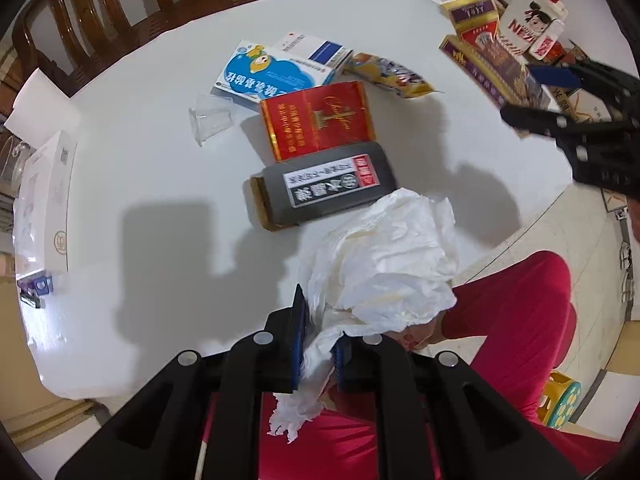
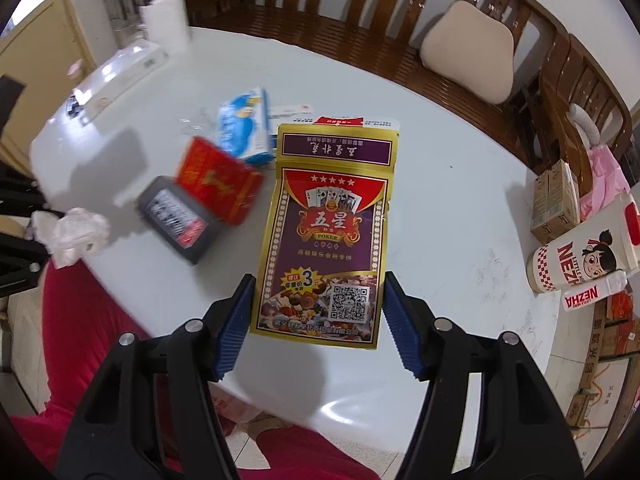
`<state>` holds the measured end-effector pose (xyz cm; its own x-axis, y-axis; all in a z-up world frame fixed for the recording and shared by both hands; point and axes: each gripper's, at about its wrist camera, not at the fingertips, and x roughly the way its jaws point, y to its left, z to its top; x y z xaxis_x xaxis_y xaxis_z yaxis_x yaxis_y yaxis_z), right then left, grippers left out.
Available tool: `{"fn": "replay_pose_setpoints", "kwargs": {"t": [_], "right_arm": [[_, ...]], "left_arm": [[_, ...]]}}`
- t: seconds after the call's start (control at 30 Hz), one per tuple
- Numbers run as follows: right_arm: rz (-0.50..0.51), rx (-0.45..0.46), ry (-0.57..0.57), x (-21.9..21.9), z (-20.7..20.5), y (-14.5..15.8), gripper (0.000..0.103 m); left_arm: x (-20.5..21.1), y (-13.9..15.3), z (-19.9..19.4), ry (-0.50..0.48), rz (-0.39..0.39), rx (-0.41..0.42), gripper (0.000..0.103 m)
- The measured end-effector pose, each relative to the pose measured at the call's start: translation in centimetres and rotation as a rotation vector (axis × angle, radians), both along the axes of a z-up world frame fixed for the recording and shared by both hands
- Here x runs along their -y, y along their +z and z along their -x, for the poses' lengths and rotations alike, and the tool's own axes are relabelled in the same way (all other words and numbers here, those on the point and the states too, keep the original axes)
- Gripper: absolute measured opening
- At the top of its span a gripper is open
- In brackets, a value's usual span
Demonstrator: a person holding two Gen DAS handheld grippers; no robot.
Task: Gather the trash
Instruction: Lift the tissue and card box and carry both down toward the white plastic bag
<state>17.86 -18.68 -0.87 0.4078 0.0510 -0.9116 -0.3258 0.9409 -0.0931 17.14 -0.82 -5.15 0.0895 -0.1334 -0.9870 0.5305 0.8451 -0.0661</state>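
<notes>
My left claw [image 1: 320, 344] is clenched on a crumpled white tissue [image 1: 384, 264], pinched by one tail so the bulk hangs free above the desk [image 1: 140, 168], just beside the grey box [image 1: 324, 184]. My right claw [image 2: 318, 316] grips the purple poker-card box [image 2: 328, 232] by its long edges, right of that grey box. Both look ready for binning.

A home dining room: white round table [image 2: 440, 184] ringed by wooden chairs [image 2: 500, 12], cushion [image 2: 468, 48] on one, cardboard boxes [image 2: 554, 204] stacked alongside, tiled floor [image 1: 600, 240].
</notes>
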Motion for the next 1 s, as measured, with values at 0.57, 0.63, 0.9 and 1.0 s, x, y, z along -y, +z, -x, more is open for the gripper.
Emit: {"fn": "replay_pose_setpoints", "kwargs": {"t": [0.57,0.63,0.9,1.0], "right_arm": [[-0.005,0.018,0.110,-5.2,12.6,-1.4,0.062],[-0.007,0.008,0.119,-5.7,14.0,-2.2,0.062],[0.019,-0.020,0.134,-7.1,18.2,-5.8,0.062],[0.012,-0.036,0.125,-7.2,19.0,-7.5,0.062]], "left_arm": [[0.4,-0.9,7.5,-0.058,0.011,0.103,0.012],[0.2,-1.3,8.6,-0.060,0.014,0.115,0.012],[-0.3,-4.5,11.3,-0.053,0.072,0.063,0.012],[-0.3,-5.8,12.1,-0.049,0.085,0.064,0.012]]}}
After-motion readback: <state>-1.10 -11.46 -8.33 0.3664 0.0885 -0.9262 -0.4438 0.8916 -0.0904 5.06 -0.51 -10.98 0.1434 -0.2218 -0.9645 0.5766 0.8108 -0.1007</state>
